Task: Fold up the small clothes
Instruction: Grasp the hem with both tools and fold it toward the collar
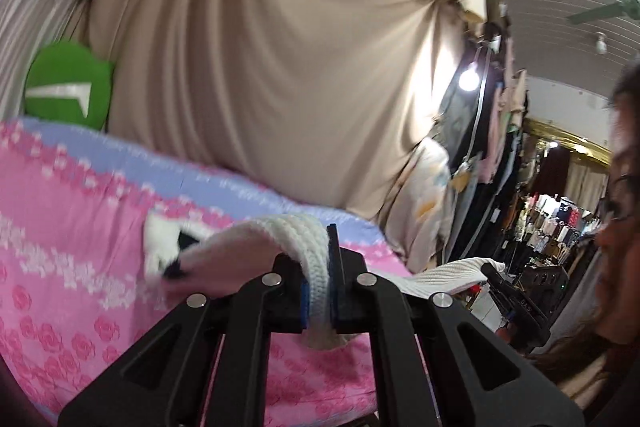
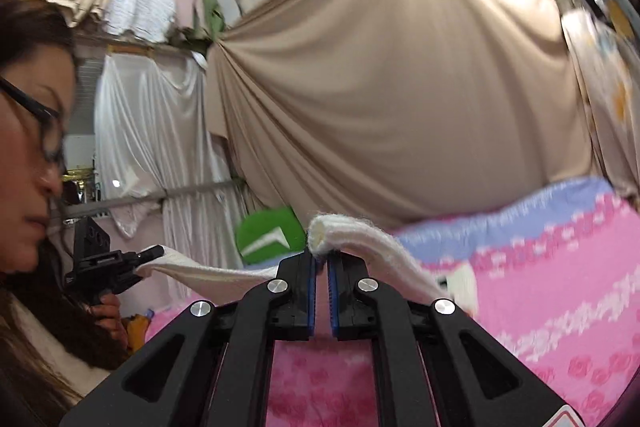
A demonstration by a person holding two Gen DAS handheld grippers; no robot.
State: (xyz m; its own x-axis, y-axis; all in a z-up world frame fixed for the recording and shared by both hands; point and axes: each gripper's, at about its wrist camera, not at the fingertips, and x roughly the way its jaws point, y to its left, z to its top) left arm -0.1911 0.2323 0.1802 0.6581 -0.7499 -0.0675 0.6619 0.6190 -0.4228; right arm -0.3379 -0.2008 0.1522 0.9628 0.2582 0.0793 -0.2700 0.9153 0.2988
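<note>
A small white knit garment (image 1: 280,235) with a pink inner side and black-and-white patches hangs between my two grippers above a pink rose-print bed sheet (image 1: 80,327). My left gripper (image 1: 320,291) is shut on its ribbed white edge. My right gripper (image 2: 322,259) is shut on another white edge (image 2: 344,231) at its fingertips. In the left wrist view the right gripper (image 1: 516,307) holds the cloth at the right. In the right wrist view the left gripper (image 2: 120,263) holds it at the left.
The bed sheet has a lilac band (image 2: 520,215) at the far edge. A beige curtain (image 1: 260,67) hangs behind it, with a green round cushion (image 1: 68,87) beside it. The person's face (image 2: 28,155) is close on one side. Hanging clothes (image 1: 560,223) fill the background.
</note>
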